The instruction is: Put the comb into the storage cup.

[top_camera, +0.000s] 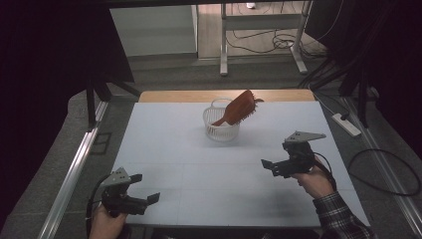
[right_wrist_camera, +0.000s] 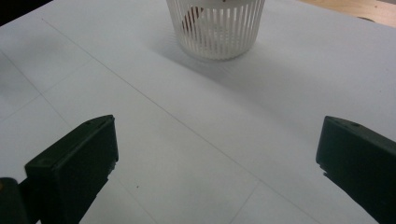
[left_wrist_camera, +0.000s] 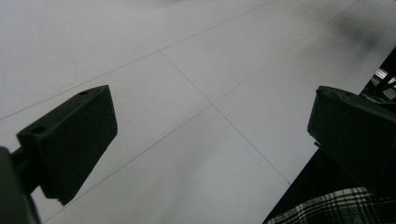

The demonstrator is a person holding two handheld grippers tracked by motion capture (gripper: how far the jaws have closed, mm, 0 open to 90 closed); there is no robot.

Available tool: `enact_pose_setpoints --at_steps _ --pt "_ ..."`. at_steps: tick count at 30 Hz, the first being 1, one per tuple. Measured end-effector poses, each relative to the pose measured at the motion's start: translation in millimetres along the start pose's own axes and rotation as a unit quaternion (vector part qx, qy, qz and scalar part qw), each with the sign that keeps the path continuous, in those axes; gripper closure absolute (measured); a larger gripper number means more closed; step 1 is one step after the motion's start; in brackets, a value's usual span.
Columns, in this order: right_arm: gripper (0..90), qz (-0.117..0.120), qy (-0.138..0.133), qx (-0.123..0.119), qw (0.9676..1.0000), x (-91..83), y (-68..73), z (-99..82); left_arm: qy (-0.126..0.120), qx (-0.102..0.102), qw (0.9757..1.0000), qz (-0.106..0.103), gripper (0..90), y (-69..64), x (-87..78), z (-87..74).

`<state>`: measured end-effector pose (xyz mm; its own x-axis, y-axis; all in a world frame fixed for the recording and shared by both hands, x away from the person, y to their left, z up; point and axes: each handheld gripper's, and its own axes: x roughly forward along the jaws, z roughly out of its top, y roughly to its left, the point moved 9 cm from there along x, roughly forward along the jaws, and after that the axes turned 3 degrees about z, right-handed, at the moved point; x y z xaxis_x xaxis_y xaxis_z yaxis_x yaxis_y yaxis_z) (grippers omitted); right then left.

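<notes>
Table (top_camera: 199, 164): white sheet marked with thin grid lines, filling the centre of the high view; a wooden strip (top_camera: 199, 95) ran along its far edge.

Basket (top_camera: 221, 123): white, slatted, with a loop handle, standing upright in the upper middle of the high view, well apart from both grippers. In the right gripper view it stood at the top centre (right_wrist_camera: 215, 28).

Hairbrush (top_camera: 240, 107): reddish-brown, wooden, standing tilted in the basket, its handle end down inside and its broad head leaning out over the rim toward the upper right.

Left gripper (top_camera: 148, 188): at the lower left of the high view, held in a hand (top_camera: 105, 223) near the table's near edge. Jaws stood wide apart with nothing between them; its own view showed bare table (left_wrist_camera: 196, 93) in the gap.

Right gripper (top_camera: 268, 167): at the right of the high view, held in a hand (top_camera: 314, 182) with a plaid sleeve (top_camera: 343, 219). Jaws spread wide, gripping nothing, pointed toward the basket, with bare table between.
</notes>
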<state>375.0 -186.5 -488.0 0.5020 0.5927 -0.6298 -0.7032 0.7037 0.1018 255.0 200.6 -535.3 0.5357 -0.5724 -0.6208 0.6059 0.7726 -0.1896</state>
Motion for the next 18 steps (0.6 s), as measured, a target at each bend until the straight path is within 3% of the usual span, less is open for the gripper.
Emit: enact_pose_setpoints --at_steps 18 --pt "0.0 -0.01 0.007 0.012 0.9999 -16.8 -5.7 -21.5 -0.001 -0.006 1.0 0.001 1.4 1.2 -0.3 0.1"
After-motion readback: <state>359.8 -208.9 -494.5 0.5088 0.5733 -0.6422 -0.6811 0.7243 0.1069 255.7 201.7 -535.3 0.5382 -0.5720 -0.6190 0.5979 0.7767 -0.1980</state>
